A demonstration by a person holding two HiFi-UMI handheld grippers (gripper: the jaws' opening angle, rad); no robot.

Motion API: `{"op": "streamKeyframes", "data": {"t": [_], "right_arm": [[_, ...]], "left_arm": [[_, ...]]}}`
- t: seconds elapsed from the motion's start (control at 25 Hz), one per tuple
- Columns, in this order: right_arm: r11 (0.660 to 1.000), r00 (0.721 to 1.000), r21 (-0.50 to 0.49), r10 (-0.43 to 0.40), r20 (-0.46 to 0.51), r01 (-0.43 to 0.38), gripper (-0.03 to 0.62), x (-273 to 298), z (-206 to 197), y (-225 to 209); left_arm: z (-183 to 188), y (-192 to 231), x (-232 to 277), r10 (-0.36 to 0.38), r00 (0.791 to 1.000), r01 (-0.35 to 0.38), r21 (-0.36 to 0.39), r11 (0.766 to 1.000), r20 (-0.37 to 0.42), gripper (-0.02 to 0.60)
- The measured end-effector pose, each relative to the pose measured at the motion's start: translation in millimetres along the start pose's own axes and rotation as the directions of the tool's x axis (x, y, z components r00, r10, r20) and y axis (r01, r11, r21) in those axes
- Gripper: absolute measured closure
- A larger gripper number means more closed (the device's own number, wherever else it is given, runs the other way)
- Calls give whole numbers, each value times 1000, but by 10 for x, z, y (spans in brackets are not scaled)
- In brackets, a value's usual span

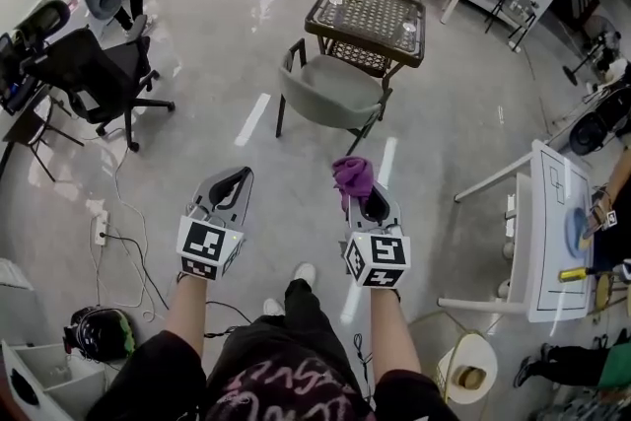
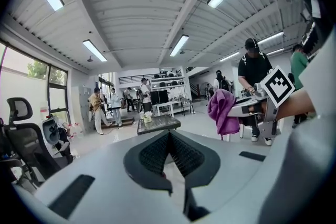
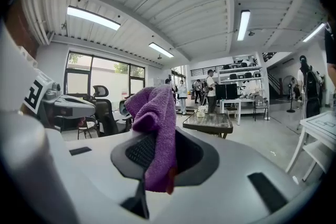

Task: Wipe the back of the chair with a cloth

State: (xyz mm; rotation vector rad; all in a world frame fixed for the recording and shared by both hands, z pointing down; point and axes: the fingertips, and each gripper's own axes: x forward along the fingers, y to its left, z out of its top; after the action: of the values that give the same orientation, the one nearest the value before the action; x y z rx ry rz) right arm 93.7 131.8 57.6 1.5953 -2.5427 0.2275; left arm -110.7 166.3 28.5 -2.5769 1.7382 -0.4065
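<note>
Right hand-held gripper (image 1: 368, 200) clamps a crumpled purple cloth (image 1: 352, 175); left hand-held gripper (image 1: 231, 184) closed, empty. Grey-green cushioned chair (image 1: 327, 94) well ahead, wiping not started.

A purple fuzzy cloth (image 1: 353, 175); a grey-green padded chair (image 1: 330, 94) (dark frame); a dark lattice-woven wicker table (image 1: 370, 17).

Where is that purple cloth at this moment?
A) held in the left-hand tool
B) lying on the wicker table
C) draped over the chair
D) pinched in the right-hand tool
D: the purple cloth is clamped between the jaws of the right tool, held up short of the chair.
</note>
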Motion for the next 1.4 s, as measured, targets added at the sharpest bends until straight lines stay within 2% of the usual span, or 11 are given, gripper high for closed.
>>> {"op": "streamKeyframes", "data": {"t": [0.44,0.72,1.04,1.28,1.4], "right_arm": [[1000,999,-1,21,-47,-21,502,1047,-190,-480],[998,996,-12,59,-64,-60,502,1647,-311,-691],[997,995,-15,74,-69,-75,502,2110,-525,-788],[999,996,3,51,-67,-51,502,2385,-707,-750],[999,998,-28,34,-61,-35,502,2508,-787,-692]], "left_arm": [[-180,371,1104,-19,997,19,4,1000,-74,572],[-358,543,1758,-27,991,33,52,998,-128,572],[-502,701,2263,-47,995,55,83,995,-90,572],[-801,975,2451,-40,996,45,65,997,-79,572],[-936,1105,2549,-45,997,48,42,998,-66,572]]}}
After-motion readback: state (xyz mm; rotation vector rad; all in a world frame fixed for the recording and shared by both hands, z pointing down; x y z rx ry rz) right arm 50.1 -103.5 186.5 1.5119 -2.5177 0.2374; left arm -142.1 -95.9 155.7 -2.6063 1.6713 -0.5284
